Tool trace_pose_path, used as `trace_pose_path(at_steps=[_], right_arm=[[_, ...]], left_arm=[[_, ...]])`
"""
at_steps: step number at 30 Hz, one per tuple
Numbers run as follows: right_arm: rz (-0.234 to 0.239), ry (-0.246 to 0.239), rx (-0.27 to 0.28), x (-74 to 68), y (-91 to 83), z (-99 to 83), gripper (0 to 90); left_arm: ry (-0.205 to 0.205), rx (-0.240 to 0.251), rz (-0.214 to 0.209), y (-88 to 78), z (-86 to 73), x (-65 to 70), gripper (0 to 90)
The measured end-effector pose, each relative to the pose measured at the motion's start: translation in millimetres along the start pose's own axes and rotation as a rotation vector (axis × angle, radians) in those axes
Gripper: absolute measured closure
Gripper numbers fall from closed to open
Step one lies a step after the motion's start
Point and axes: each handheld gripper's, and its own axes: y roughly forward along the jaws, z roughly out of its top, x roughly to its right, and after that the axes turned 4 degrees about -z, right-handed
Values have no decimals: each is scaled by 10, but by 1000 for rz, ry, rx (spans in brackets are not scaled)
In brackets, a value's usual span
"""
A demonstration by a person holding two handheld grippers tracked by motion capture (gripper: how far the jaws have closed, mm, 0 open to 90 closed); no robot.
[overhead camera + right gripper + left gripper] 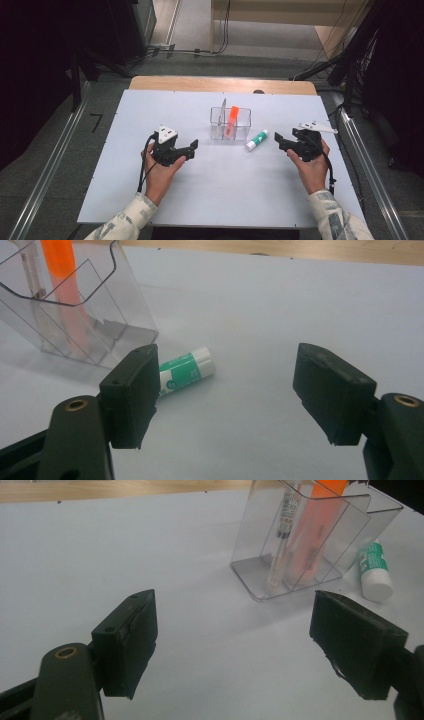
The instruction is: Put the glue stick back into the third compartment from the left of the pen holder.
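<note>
A clear plastic holder (242,131) (250,535) (125,315) stands mid-table with an orange marker (233,114) (320,525) (62,275) and a clear pen (223,107) (281,540) upright inside. Just right of it a green-and-white glue stick (256,140) (375,570) (187,371) lies on the white table. My left gripper (191,150) (240,645) is open, left of the holder, nothing between its jaws. My right gripper (279,141) (235,400) is open, a little right of the glue stick and apart from it, jaws empty.
The white table top (215,190) has a wooden strip (220,84) along its far edge. Black stands and cables sit on the floor beyond and to both sides. Bare table lies in front of both hands.
</note>
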Motion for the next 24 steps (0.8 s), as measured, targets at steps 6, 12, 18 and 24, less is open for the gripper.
trace_pose_path(at_steps=[6, 12, 18, 24], right_arm=[[-18, -7, -9, 62, -56, -73, 258], [-29, -11, -9, 109, -132, -138, 254], [-30, -8, -16, 140, -182, -186, 252], [-33, -3, -15, 175, -216, -211, 252]], left_arm=[[11, -3, -21, 78, 3, 74, 202], [30, -10, -33, 184, -1, 143, 202], [34, -3, -44, 257, 19, 217, 201], [44, -6, -56, 325, 19, 283, 202]])
